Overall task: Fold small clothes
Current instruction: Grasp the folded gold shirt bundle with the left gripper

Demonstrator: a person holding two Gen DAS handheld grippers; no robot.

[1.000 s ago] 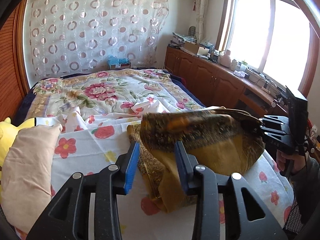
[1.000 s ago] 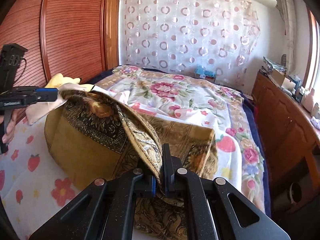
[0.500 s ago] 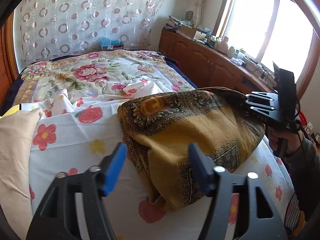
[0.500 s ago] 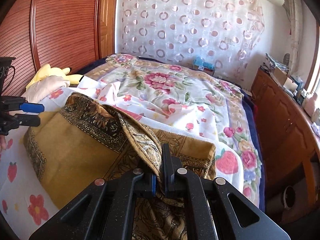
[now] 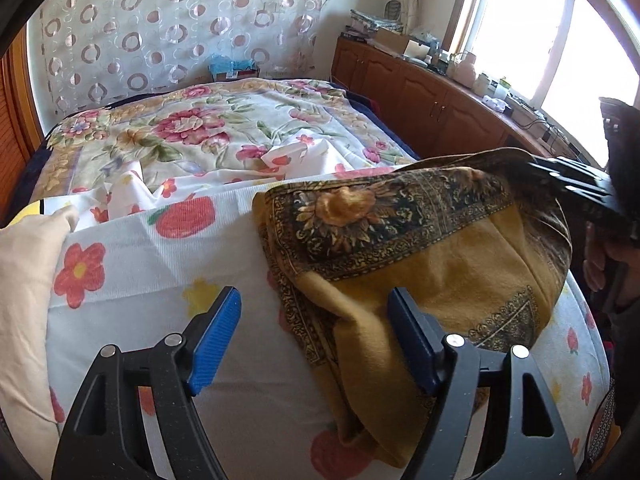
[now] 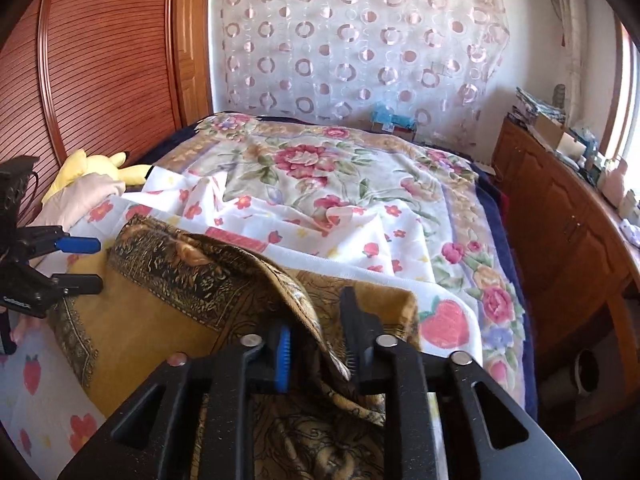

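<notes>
The mustard patterned cloth (image 5: 440, 256) lies folded over at the near edge of the bed (image 5: 224, 148), soft and limp (it should slump wherever unsupported). The left gripper (image 5: 316, 344) is opening, its jaws wide and holding nothing, while the right gripper (image 6: 316, 344) is opening around a raised fold. Best grasped at its bordered hem corners.

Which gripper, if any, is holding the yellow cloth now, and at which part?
Neither holds it firmly. The left gripper is open, off the cloth. The right gripper is opening; the folded edge lies loosely between its jaws.
</notes>
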